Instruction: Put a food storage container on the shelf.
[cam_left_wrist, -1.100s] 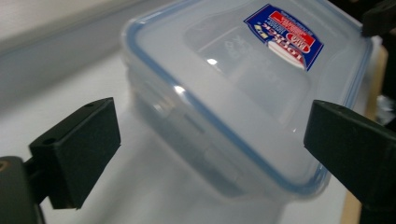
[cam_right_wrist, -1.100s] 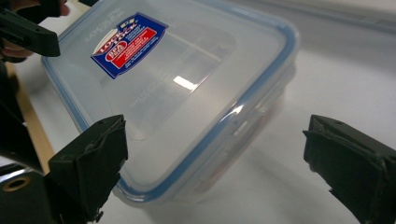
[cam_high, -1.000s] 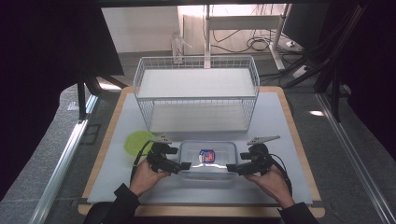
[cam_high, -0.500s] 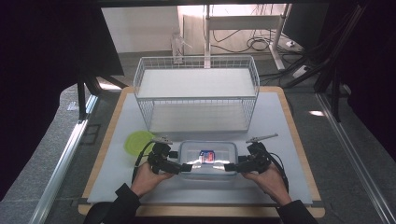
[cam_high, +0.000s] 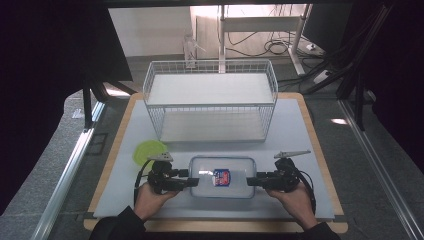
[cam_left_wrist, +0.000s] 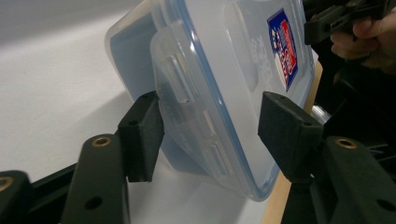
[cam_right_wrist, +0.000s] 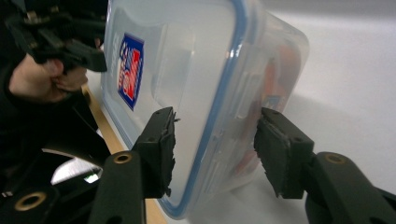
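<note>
I had both tools, left (cam_high: 192, 181) and right (cam_high: 251, 181), closing around the ends of the clear rectangular blue-sealed plastic lidded box (cam_high: 222, 176), pads not yet pressing; next, clamp and lift evenly

Room dim at both sides; daylight enters from the far wall. Tabletop (cam_high: 300, 130) evenly lit, shadows soft. Slight glare on container lid (cam_high: 205, 172). Gripper views: near jaws soft-focused.

Blue-red label (cam_high: 221, 177) on container lid (cam_high: 235, 170); print too blurred to read.
</note>
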